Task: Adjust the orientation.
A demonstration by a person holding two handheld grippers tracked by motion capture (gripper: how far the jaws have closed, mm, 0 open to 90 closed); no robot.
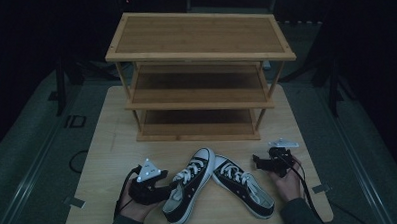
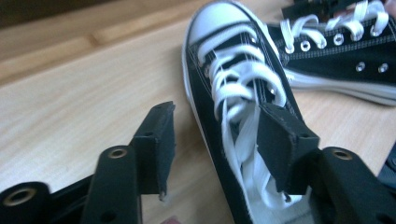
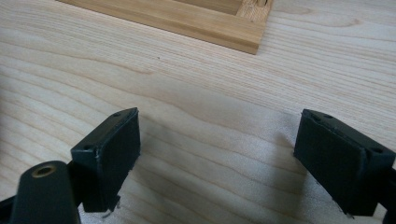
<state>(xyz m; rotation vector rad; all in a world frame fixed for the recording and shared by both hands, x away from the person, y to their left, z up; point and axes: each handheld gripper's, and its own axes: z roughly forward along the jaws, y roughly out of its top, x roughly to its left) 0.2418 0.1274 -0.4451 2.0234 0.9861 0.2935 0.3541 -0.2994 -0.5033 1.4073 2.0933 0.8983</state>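
Left gripper (image 1: 161, 186) low in the left hand (image 1: 135, 207), jaws part-open, right gripper (image 1: 261, 162) jaws wide apart

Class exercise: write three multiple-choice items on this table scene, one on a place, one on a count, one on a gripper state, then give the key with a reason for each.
1. Where do the two sneakers lie?
A. on the rack's top shelf
B. on the table in front of the rack
C. on the floor

2. How many shelves has the rack?
A. two
B. three
C. five

3. How stands the right gripper?
A. open over bare table
B. shut on a sneaker
C. shut on a lace

Key: B, the left sneaker and right sneaker rest on the table; B, the rack shows three boards; A, the right gripper has its jaws apart, only wood between.
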